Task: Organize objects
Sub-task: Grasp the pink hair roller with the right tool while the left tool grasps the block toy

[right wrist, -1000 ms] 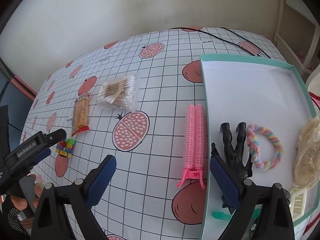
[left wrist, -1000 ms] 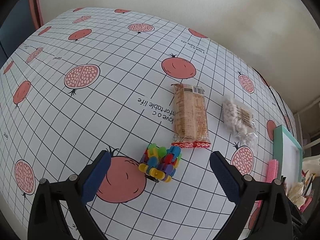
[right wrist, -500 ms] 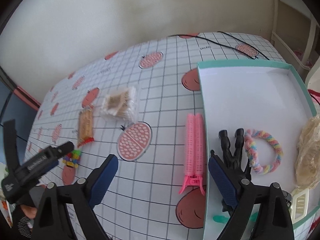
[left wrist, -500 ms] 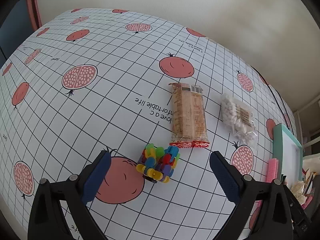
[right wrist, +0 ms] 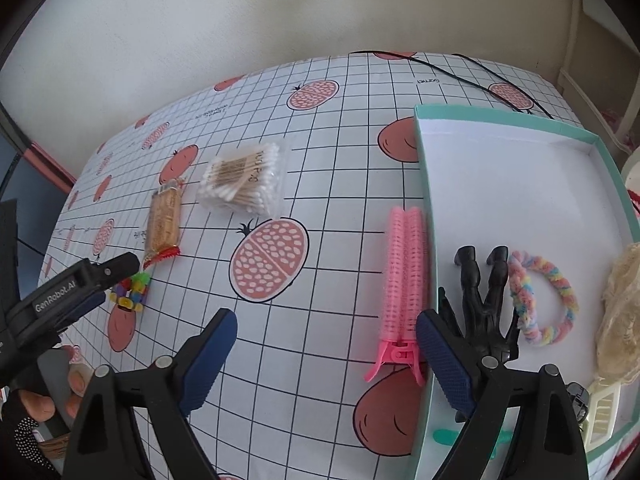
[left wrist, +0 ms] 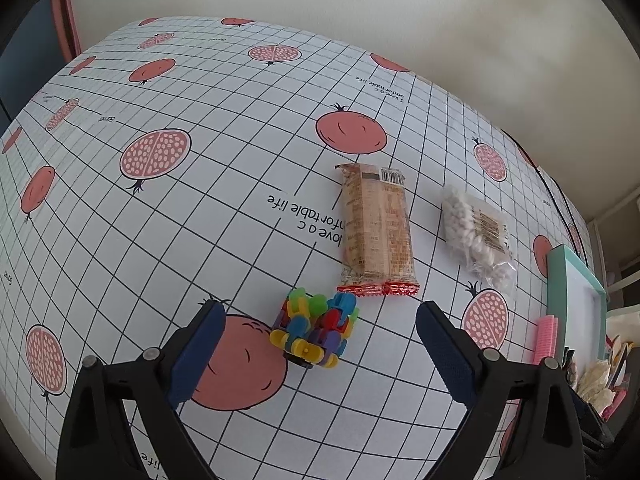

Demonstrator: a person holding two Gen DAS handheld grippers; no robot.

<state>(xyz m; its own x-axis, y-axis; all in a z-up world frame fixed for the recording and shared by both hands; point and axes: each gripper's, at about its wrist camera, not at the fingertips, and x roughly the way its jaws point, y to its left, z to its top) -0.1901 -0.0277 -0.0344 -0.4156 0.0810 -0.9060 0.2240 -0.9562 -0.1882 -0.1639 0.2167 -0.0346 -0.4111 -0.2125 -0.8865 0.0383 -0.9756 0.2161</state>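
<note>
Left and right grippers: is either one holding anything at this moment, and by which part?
Nothing is held. The left gripper is open with the colourful block toy lying untouched between its fingers; the right gripper is open over the tablecloth.

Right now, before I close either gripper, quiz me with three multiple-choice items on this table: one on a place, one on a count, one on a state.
1. Where does the pink plastic hair roller clip lie?
A. inside the box
B. on the tablecloth beside the box's left wall
C. on the snack packet

2. How many loose items lie on the cloth left of the white box with the teal rim, clip included?
A. two
B. four
C. six

3. How stands the left gripper?
A. open, around nothing
B. shut on the toy
C. shut on the packet

Answers:
1 B: the clip lies along the wall outside.
2 B: clip, clear bag of cotton swabs, tan wrapped snack packet, multicoloured plastic block toy.
3 A: its blue pads stand apart, the toy ahead between them, untouched.
</note>
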